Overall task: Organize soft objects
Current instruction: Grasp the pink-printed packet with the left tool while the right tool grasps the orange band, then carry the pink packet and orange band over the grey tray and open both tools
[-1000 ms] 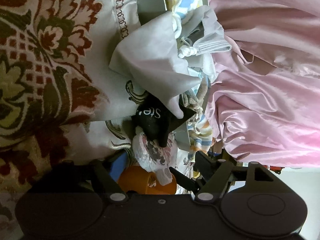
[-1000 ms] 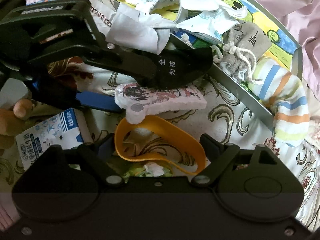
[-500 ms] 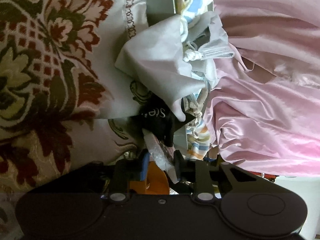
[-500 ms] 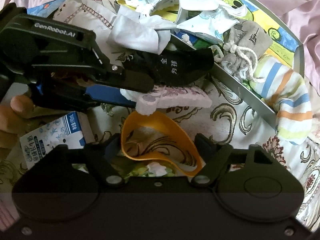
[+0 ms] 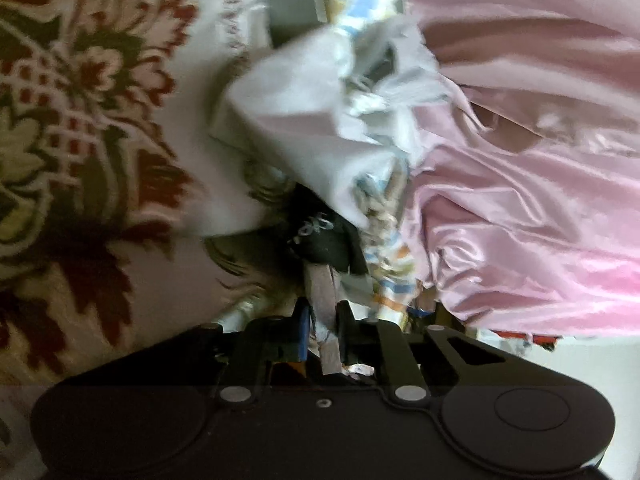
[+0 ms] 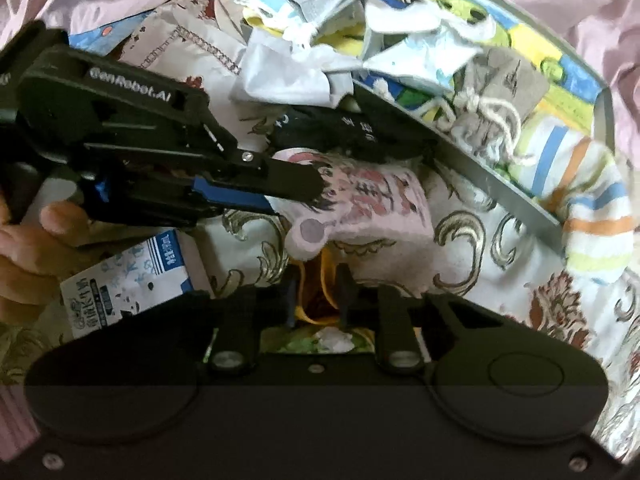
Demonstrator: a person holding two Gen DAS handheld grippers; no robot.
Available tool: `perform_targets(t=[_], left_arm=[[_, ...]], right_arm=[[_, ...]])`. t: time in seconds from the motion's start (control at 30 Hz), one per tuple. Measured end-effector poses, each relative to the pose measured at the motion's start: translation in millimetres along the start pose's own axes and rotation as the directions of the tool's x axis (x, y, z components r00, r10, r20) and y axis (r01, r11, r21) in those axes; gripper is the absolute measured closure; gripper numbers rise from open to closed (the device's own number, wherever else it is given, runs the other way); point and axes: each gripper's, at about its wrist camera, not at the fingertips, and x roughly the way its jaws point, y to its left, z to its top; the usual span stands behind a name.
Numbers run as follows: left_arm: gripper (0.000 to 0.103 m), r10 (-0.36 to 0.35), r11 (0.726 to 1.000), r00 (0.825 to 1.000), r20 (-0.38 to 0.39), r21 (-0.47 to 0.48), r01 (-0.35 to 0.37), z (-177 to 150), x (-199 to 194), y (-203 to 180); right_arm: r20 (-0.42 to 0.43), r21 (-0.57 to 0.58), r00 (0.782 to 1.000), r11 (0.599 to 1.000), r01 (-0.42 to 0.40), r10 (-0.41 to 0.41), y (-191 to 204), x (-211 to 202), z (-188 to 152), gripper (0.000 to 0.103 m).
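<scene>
A pink printed sock (image 6: 368, 200) lies on the patterned bedspread beside the grey tray (image 6: 480, 176). My left gripper (image 6: 288, 200) comes in from the left, its jaws closing and pressed on the sock's near end; the left wrist view shows the sock (image 5: 322, 292) pinched in that gripper (image 5: 324, 320). Just behind the pink one lies a black sock (image 6: 344, 132) with white characters, against the tray rim. My right gripper (image 6: 316, 300) points down, jaws closing, and squeezes an orange band (image 6: 314, 288) flat between its fingers.
The tray holds a grey drawstring pouch (image 6: 504, 88), crumpled white cloths (image 6: 288, 76) and packets. A striped sock (image 6: 592, 208) hangs over its rim. A tissue packet (image 6: 128, 280) lies by a person's hand (image 6: 24, 248). Pink satin fabric (image 5: 520, 200) fills the right.
Both grippers went from wide open to shut. The left closed on the pink sock's end; the right squeezed the orange band from a wide loop to a narrow strip.
</scene>
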Motion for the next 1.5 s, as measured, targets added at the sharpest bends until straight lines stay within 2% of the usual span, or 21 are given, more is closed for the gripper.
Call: perform_targets(t=[0.17, 0.27, 0.47, 0.53, 0.67, 0.8, 0.87, 0.9, 0.97, 1.07, 1.17, 1.23, 1.37, 1.5], left_arm=[[0.089, -0.045, 0.997, 0.999, -0.006, 0.067, 0.046, -7, -5, -20], [0.089, -0.074, 0.987, 0.997, 0.026, 0.143, 0.069, -9, -15, -37], [0.089, -0.085, 0.932, 0.987, 0.139, 0.362, 0.029, -8, -39, -74], [0.089, -0.078, 0.897, 0.977, 0.197, 0.441, -0.017, -5, -46, -87], [0.089, -0.078, 0.804, 0.947, 0.313, 0.581, -0.126, 1, -62, -110], [0.089, -0.128, 0.671, 0.895, 0.427, 0.702, -0.239, 2, -69, -132], [0.089, -0.14, 0.619, 0.869, 0.474, 0.727, -0.297, 6, -68, -133], [0.089, -0.133, 0.603, 0.859, 0.494, 0.728, -0.326, 9, -67, -131], [0.089, -0.125, 0.586, 0.842, 0.524, 0.724, -0.364, 15, -65, -127], [0.089, -0.106, 0.572, 0.829, 0.549, 0.716, -0.401, 26, -60, -119], [0.089, -0.104, 0.586, 0.832, 0.545, 0.71, -0.391, 36, -55, -112], [0.089, -0.101, 0.591, 0.831, 0.547, 0.705, -0.392, 42, -53, -108], [0.089, -0.071, 0.601, 0.84, 0.538, 0.695, -0.395, 53, -46, -99], [0.089, -0.028, 0.599, 0.848, 0.53, 0.688, -0.41, 59, -34, -91]], right_arm=[[0.074, -0.017, 0.994, 0.997, 0.076, -0.074, 12, -15, -5, 0.101], [0.133, -0.007, 0.983, 0.992, 0.129, -0.127, 14, -28, -10, 0.102], [0.241, 0.051, 0.949, 0.979, 0.195, -0.202, 0, -65, -10, 0.102], [0.279, 0.071, 0.935, 0.976, 0.208, -0.22, -7, -77, -6, 0.102], [0.348, 0.105, 0.904, 0.968, 0.227, -0.249, -18, -95, 12, 0.102], [0.394, 0.13, 0.885, 0.969, 0.212, -0.247, -27, -95, 43, 0.102], [0.414, 0.158, 0.878, 0.969, 0.19, -0.24, -31, -91, 58, 0.102], [0.427, 0.182, 0.873, 0.968, 0.171, -0.235, -34, -88, 65, 0.102], [0.457, 0.237, 0.86, 0.963, 0.129, -0.228, -38, -82, 78, 0.102], [0.49, 0.312, 0.839, 0.946, 0.083, -0.236, -44, -71, 101, 0.102], [0.485, 0.384, 0.847, 0.923, 0.019, -0.219, -53, -52, 119, 0.102], [0.473, 0.41, 0.854, 0.912, 0.005, -0.218, -55, -40, 127, 0.102], [0.465, 0.402, 0.858, 0.915, 0.015, -0.219, -45, -17, 137, 0.102], [0.46, 0.374, 0.861, 0.927, 0.033, -0.216, -34, -8, 139, 0.101]])
